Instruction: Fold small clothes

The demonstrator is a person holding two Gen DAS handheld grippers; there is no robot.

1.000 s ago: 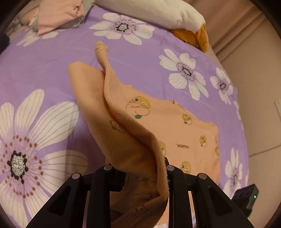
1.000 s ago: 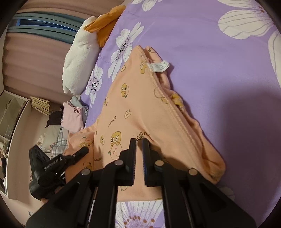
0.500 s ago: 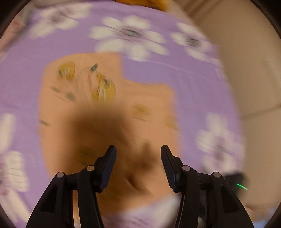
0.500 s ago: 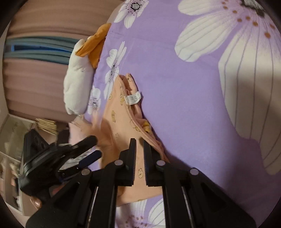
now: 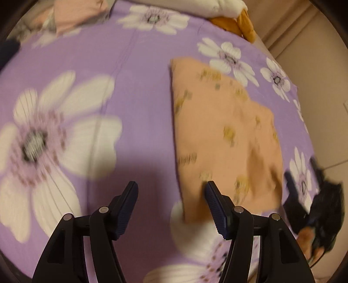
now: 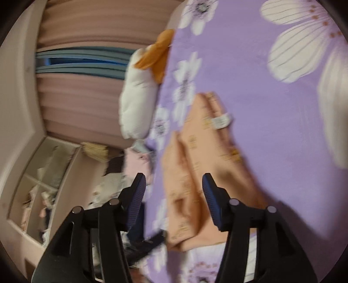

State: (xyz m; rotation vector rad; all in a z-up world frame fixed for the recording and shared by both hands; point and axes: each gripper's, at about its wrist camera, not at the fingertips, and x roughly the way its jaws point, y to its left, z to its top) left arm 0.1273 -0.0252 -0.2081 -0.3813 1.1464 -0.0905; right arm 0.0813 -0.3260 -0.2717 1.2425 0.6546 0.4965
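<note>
A peach garment [image 5: 224,139] with small yellow cartoon prints lies folded flat on the purple flowered bedcover [image 5: 139,91]. My left gripper [image 5: 171,192] hovers over the cover at the garment's near left corner. Its jaws are opening, with nothing gripped between them. In the right wrist view the garment [image 6: 217,156] shows a white label [image 6: 221,120] at its far end. My right gripper [image 6: 174,181] is at the garment's near end. Its jaws are opening too, and the cloth lies loose beyond the pads. The picture is blurred by motion.
A white and orange plush pillow [image 5: 230,13] [image 6: 139,91] lies at the head of the bed. Pink and grey clothes [image 5: 71,15] are piled at the far left corner. A shelf unit [image 6: 43,185] and curtains stand beyond the bed's edge.
Both grippers have let go of the garment, which dropped from a lifted fold to lying flat. The left one opened first and swung left; the right one opened in the last half second.
</note>
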